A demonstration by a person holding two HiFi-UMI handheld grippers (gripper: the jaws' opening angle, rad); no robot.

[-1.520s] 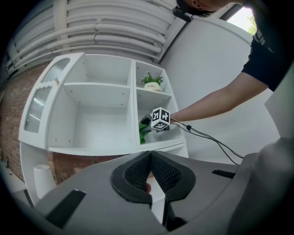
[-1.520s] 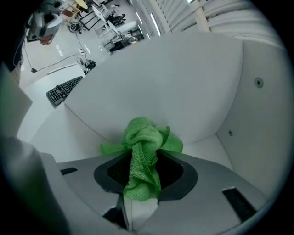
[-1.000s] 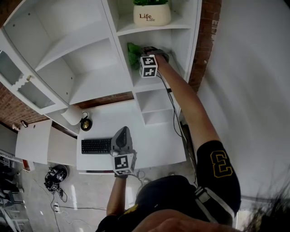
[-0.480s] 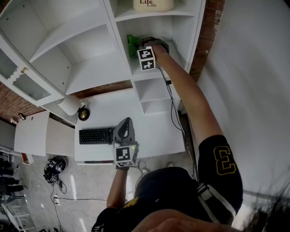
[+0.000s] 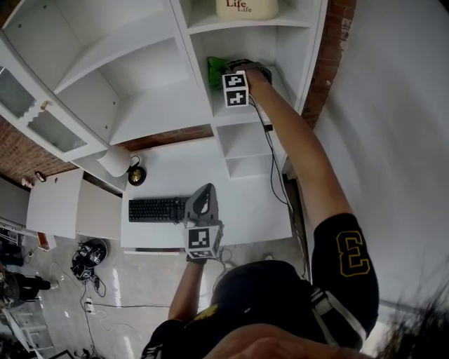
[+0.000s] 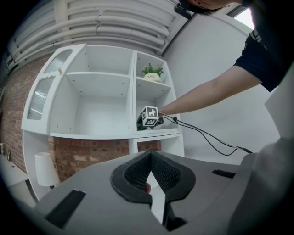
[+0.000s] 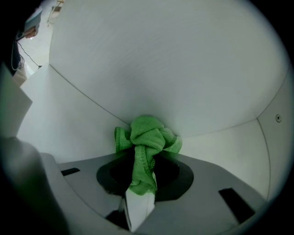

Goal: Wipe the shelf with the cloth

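Inside the shelf [image 5: 289, 62] under the "Life" pot [image 5: 247, 8], the right tool [image 5: 226, 71] grips the green cloth [image 7: 146, 133]; left tool [image 6: 149, 158] closed, empty.

A green cloth [image 7: 146, 137], bunched into a crumpled knot (looped, towel-like weave), is being pinched between the jaws of the right gripper [image 7: 143, 178]. It is being pressed against the white shelf [image 7: 220, 142], where the board is being met by the back wall.
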